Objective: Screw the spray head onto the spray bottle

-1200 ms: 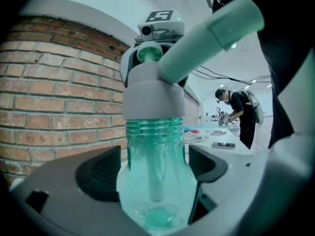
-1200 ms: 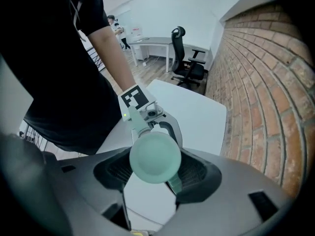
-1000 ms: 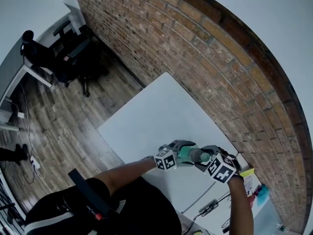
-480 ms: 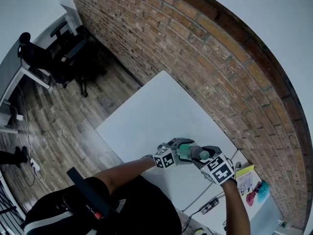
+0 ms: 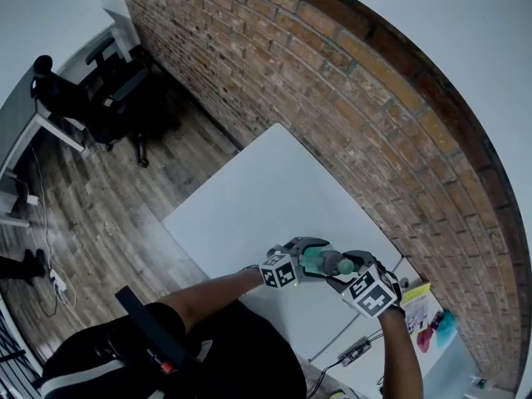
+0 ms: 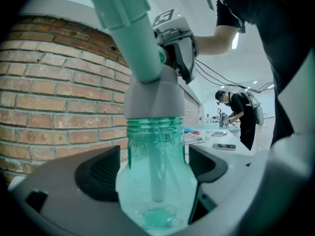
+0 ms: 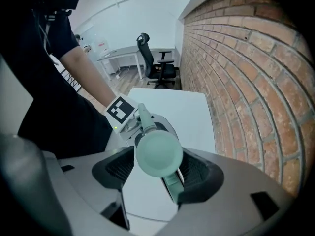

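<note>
A translucent green spray bottle [image 6: 155,181] is gripped at its shoulder, with my left gripper [image 6: 155,166] shut on it and holding it above the white table [image 5: 266,198]. The pale green spray head [image 6: 133,38] sits on the bottle neck by its grey collar [image 6: 153,97]. From above, my right gripper [image 7: 158,168] straddles the spray head [image 7: 158,154]. Its jaws have just been opening, and the head's rounded top lies between the pads with hardly any gap. In the head view the bottle [image 5: 316,261] spans between the left gripper [image 5: 309,260] and the right gripper [image 5: 345,273].
A brick wall [image 5: 349,81] runs along the table's far side. Office chairs [image 5: 116,90] stand on the wood floor to the left. A second table at the right carries a yellow pad [image 5: 420,299] and a cabled device [image 5: 356,352]. A person [image 6: 241,112] works in the background.
The right gripper has rolled a little around the spray head and its marker cube has shifted slightly left. The left gripper and bottle have stayed put.
</note>
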Action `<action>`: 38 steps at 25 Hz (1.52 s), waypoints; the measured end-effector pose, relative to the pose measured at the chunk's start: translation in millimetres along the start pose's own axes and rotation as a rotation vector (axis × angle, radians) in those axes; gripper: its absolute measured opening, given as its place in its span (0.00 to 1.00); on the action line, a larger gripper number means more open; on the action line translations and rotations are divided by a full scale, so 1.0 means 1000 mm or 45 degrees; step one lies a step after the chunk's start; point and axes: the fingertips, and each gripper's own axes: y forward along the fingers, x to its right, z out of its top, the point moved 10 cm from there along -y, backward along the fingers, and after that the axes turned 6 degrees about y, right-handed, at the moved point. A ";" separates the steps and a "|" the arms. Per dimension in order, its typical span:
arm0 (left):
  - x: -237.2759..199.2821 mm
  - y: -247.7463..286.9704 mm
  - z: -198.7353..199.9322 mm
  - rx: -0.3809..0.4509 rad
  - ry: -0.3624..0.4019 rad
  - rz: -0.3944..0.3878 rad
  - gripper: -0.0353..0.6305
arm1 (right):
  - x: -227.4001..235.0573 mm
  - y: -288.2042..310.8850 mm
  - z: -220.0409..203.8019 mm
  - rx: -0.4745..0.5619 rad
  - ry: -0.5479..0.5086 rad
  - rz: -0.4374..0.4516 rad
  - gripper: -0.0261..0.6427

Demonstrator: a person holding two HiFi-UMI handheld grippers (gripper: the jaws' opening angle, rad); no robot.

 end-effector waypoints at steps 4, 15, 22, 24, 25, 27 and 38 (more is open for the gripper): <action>0.001 0.000 -0.001 0.003 0.001 0.001 0.69 | -0.005 -0.016 0.007 -0.016 -0.199 0.074 0.44; 0.000 -0.001 0.001 0.000 -0.004 -0.007 0.69 | -0.005 -0.004 0.020 -0.209 -0.772 0.114 0.45; 0.000 0.001 -0.001 0.000 -0.006 -0.008 0.69 | -0.006 0.013 0.021 -0.373 -1.009 0.069 0.45; -0.001 0.000 0.000 0.001 -0.009 -0.010 0.69 | -0.006 0.015 0.022 -0.362 -1.006 0.066 0.45; -0.001 0.000 0.000 0.001 -0.008 -0.009 0.69 | -0.005 0.015 0.022 -0.355 -0.985 0.071 0.45; -0.001 0.000 0.000 0.002 -0.008 -0.007 0.69 | -0.004 0.015 0.022 -0.339 -0.921 0.082 0.45; 0.002 -0.001 -0.001 0.003 -0.007 0.014 0.69 | 0.008 0.012 0.014 -0.160 -0.163 0.064 0.45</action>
